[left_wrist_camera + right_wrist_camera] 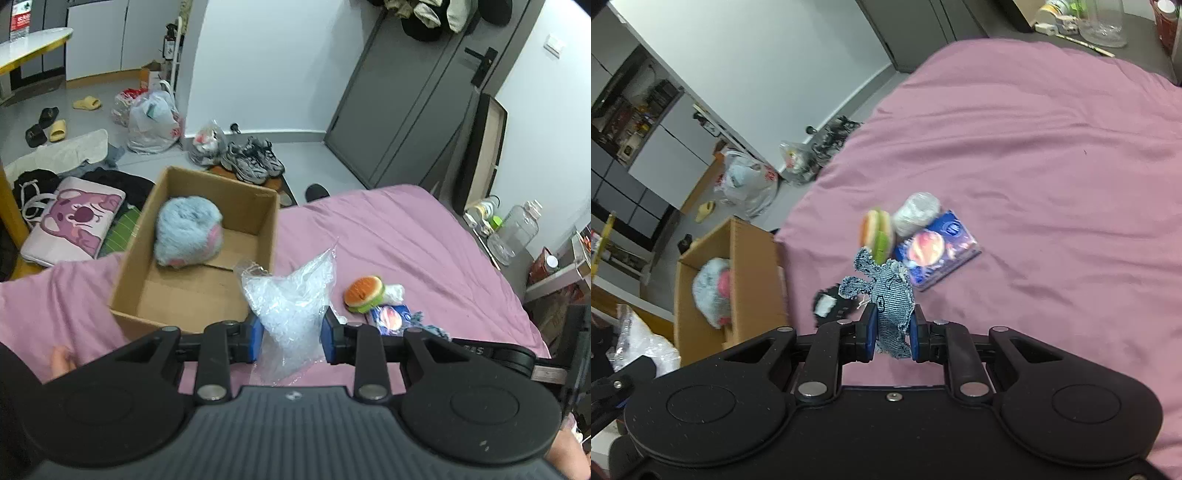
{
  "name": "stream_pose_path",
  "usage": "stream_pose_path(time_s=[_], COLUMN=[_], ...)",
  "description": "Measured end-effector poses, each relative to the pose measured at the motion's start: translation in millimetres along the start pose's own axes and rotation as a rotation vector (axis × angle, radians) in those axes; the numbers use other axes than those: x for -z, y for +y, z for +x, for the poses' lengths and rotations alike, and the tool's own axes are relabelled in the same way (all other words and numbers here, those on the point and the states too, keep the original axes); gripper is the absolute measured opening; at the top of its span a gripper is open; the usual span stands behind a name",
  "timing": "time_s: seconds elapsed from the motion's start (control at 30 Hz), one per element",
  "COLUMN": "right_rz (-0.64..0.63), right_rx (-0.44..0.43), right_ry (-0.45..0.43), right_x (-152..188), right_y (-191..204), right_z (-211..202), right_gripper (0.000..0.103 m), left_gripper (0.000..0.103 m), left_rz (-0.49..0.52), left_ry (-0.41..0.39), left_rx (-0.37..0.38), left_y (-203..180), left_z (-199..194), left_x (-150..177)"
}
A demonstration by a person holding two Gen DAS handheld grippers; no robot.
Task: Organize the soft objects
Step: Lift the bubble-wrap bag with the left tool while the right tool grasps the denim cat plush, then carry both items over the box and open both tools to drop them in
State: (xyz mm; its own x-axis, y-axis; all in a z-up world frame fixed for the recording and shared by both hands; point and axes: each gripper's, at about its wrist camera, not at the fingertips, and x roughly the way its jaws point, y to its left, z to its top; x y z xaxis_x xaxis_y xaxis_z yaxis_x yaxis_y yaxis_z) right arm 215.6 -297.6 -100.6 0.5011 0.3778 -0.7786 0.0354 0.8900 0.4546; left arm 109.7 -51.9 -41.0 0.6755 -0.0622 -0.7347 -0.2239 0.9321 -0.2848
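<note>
Denim toy [892, 295] in right gripper [893, 338] shows only rightward.

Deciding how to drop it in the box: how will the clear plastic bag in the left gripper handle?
The plastic bag looks crinkled and limp, probably floppy and light. Its glossy film may slip between the left gripper pads.

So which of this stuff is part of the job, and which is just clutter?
Job: box, fluffy toy inside it, plastic bag in left gripper, denim toy in right gripper, burger toy.

Clutter: sneakers, slippers, notebook.
</note>
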Motion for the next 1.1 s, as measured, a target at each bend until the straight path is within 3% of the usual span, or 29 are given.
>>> stream_pose_path(time_s=[0.57,1.1], right_rz=[-0.112,-0.19], right_rx=[-0.12,-0.209], right_ry=[-0.089,-0.097], right_x=[-14,-25], right_y=[73,132], right_z=[-38,-25], right_gripper=[0.018,0.018], left_gripper=[0.03,0.03], left_rz=[-0.049,-0.112], left_ry=[-0.067,-0.068], left_rx=[0.004,-0.016], left_y=[46,97], left_z=[-28,-23], left_x=[-22,-40])
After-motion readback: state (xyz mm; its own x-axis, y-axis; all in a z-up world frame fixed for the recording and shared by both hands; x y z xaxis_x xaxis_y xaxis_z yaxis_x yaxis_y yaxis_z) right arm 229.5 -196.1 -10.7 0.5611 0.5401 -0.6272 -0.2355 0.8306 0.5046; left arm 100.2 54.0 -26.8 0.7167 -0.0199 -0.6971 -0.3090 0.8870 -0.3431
